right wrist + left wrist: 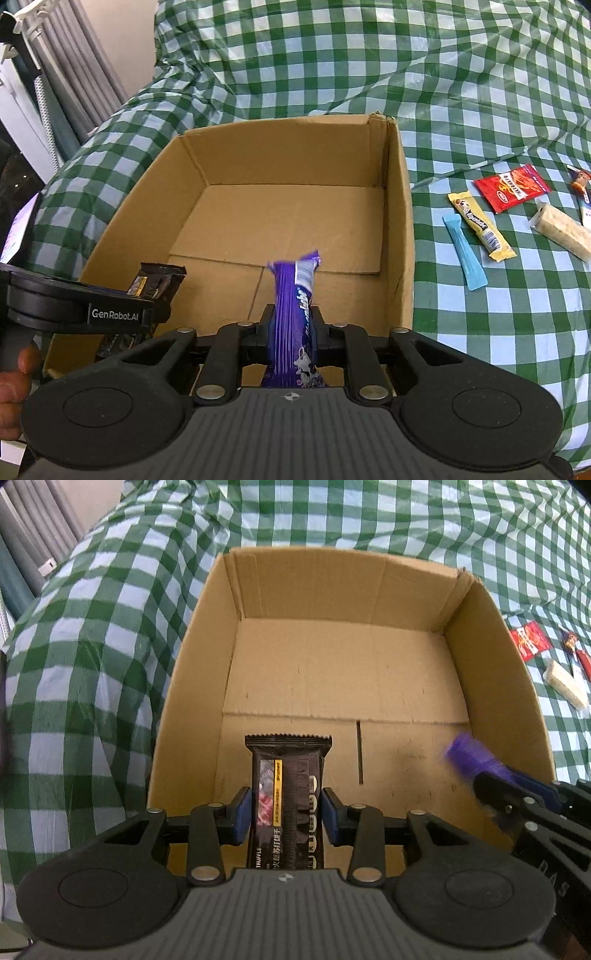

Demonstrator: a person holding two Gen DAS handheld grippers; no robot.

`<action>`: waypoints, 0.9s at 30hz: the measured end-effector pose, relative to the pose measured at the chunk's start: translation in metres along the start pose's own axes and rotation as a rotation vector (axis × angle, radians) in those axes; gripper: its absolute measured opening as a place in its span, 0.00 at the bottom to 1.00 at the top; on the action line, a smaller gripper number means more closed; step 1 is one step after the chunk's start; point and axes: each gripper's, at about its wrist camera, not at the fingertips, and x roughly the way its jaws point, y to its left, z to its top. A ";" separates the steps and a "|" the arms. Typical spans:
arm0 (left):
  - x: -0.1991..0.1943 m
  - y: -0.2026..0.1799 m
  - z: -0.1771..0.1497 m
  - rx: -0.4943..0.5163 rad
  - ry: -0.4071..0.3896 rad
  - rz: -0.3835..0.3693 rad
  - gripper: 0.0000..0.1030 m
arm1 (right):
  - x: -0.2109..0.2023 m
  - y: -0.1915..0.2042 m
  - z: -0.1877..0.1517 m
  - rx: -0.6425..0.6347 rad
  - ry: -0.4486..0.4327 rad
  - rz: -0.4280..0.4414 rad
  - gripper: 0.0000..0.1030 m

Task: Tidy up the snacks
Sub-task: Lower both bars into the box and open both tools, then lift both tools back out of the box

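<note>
An open cardboard box [207, 635] with nothing on its floor stands on a green checked cloth; it also shows in the right wrist view [400, 206]. My left gripper [287, 814] is shut on a dark brown snack packet [288, 775] and holds it over the box's near edge. My right gripper [293, 328] is shut on a purple snack packet [291, 295], also over the box's near side. The purple packet [465, 755] and the right gripper show blurred in the left wrist view; the brown packet [157, 282] shows in the right wrist view.
Right of the box on the cloth lie a blue stick [463, 254], a yellow bar [480, 227], a red packet [511, 188] and a pale wrapped bar [563, 230]. Grey curtains [74, 74] hang at the far left. The cloth [332, 55] is rumpled behind the box.
</note>
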 end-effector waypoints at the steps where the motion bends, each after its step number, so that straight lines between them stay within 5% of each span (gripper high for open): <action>1: -0.002 0.000 0.001 0.001 -0.004 0.004 0.85 | 0.000 0.000 0.001 0.002 -0.006 -0.010 0.21; 2: -0.005 0.001 0.001 0.000 -0.014 0.011 0.96 | 0.000 -0.001 0.003 0.006 -0.014 -0.019 0.34; 5: -0.018 0.002 -0.002 0.005 -0.056 0.035 1.00 | -0.007 -0.001 0.006 0.024 -0.044 -0.047 0.76; 15: -0.071 0.003 -0.065 0.009 -0.016 0.018 1.00 | -0.066 0.025 -0.038 0.018 -0.010 -0.009 0.88; 27: -0.145 0.011 -0.148 -0.039 -0.104 0.024 1.00 | -0.161 0.060 -0.089 -0.102 -0.174 -0.037 0.93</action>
